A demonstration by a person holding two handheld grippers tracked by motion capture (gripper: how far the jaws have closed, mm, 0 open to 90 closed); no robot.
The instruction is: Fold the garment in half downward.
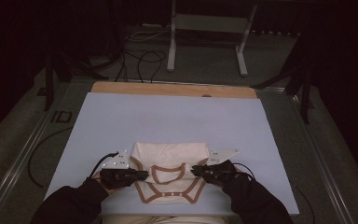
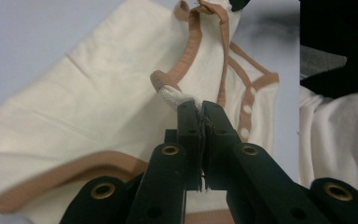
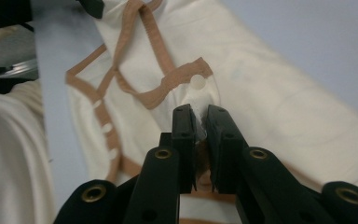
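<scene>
A cream baby bodysuit (image 1: 170,161) with tan trim and snap buttons lies near the front edge of the pale blue mat (image 1: 177,121). My left gripper (image 1: 144,174) is shut on the garment's left edge; in the left gripper view the black jaws (image 2: 200,109) pinch a bunched white fold beside the tan trim (image 2: 186,56). My right gripper (image 1: 195,171) is shut on the opposite edge; in the right gripper view its jaws (image 3: 200,114) clamp cloth just under a round snap (image 3: 197,82). The two grippers face each other across the bodysuit (image 3: 270,107).
The mat lies on a wooden table whose far edge (image 1: 172,88) shows beyond it. A white metal stand (image 1: 205,32) and dark cables (image 1: 142,58) are on the floor behind. The person's dark sleeves (image 1: 70,203) come in from the bottom, with white cloth (image 2: 335,140) on the lap.
</scene>
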